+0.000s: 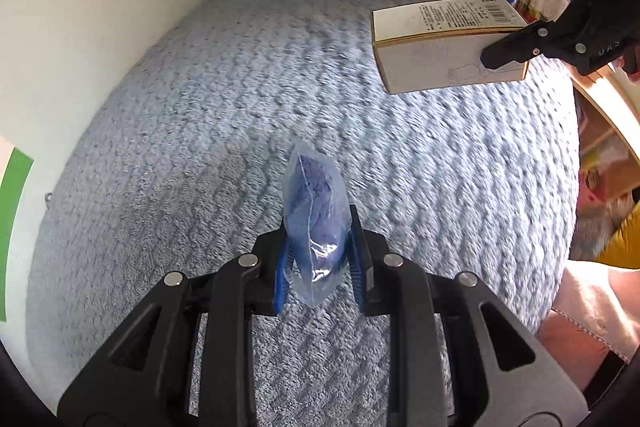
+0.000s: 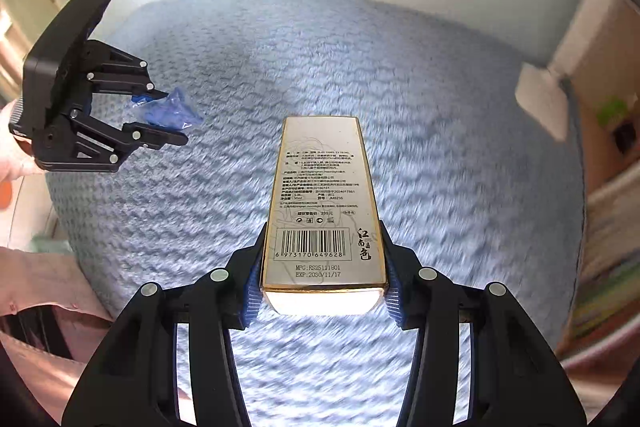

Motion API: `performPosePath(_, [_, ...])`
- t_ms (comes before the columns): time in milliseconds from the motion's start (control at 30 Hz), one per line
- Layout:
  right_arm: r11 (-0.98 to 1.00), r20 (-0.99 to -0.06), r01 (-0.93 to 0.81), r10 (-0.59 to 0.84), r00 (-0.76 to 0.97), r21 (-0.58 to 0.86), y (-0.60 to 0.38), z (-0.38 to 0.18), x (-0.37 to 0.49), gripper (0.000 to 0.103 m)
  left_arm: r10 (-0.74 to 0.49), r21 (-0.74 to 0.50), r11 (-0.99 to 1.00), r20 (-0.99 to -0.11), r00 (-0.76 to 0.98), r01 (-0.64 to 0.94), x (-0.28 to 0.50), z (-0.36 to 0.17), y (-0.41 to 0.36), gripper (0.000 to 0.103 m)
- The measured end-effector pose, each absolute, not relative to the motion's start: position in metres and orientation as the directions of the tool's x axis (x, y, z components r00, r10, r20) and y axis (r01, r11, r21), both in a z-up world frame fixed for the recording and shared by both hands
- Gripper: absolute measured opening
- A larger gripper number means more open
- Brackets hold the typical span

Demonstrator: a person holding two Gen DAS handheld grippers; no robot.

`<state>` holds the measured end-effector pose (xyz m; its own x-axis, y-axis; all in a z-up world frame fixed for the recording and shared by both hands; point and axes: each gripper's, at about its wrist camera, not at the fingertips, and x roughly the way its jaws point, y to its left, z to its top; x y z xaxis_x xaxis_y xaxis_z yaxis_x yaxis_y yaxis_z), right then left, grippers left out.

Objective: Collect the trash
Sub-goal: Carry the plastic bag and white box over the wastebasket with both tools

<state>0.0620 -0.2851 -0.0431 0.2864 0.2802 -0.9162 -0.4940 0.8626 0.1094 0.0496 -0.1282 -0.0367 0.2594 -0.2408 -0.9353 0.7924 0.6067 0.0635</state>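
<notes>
Blue pads of the left gripper (image 1: pixel 320 259) are pressing both sides of a small clear plastic bag (image 1: pixel 314 223) of blue material, its fingers standing narrowly apart; the bag is jutting up past the fingertips at centre frame, above a blue textured bedspread (image 1: pixel 200 131). Fingers of the right gripper (image 2: pixel 322 291) are standing moderately apart, clamping the near end of a gold-edged cardboard box (image 2: pixel 320 195), which is extending away toward mid-frame, barcode face showing.
</notes>
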Motion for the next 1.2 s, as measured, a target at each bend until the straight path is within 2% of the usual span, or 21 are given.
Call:
performPosePath(400, [0.966,-0.915,-0.227,0.197,0.353,0.121,-0.332,-0.036,-0.062,0.049,-0.322,0.029,0.406,-0.931,0.173,0.913,-0.004,-0.046,-0.183,0.022])
performPosePath(733, [0.990,-0.905,0.017,0.121,0.408,0.140,-0.392,-0.027,-0.204,0.049,-0.371,0.007,0.171,-0.926,0.070,0.985,-0.103,-0.052,-0.266,0.022])
performPosePath(1200, [0.934,-0.912,0.298,0.064,0.404,0.198,-0.426,-0.061,-0.379,0.049,-0.326,-0.046,-0.098,-0.942,-0.076,0.994,-0.248,-0.083,-0.340,0.022])
